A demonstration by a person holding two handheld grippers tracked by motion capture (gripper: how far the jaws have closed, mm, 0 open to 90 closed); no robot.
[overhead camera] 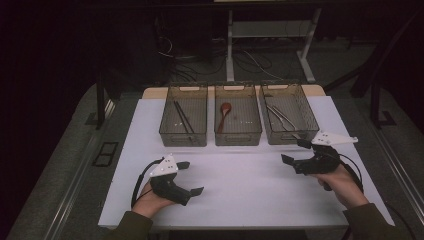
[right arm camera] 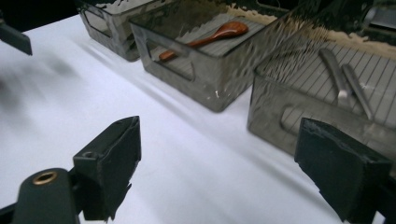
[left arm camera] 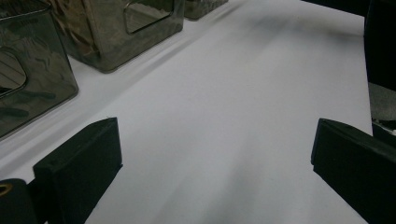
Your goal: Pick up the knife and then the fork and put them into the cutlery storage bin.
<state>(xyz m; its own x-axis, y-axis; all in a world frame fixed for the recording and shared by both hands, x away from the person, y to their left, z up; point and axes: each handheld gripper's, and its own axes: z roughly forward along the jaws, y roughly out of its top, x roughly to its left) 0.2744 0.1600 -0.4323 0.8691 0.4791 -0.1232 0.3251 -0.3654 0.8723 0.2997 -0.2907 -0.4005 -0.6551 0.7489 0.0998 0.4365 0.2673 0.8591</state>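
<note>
Three smoky bins stand in a row on my white table; the right bin holds metal utensils, the middle bin a wooden spoon, the left bin dark chopsticks. My right gripper hovers just before the right bin's near corner, jaws spread wide with nothing between them; in the right gripper view the utensils lie beyond the far jaw, inside the bin wall, well apart from both pads. My left gripper sits low over bare table, jaws wide open and holding nothing; the bins are off to its side.
</note>
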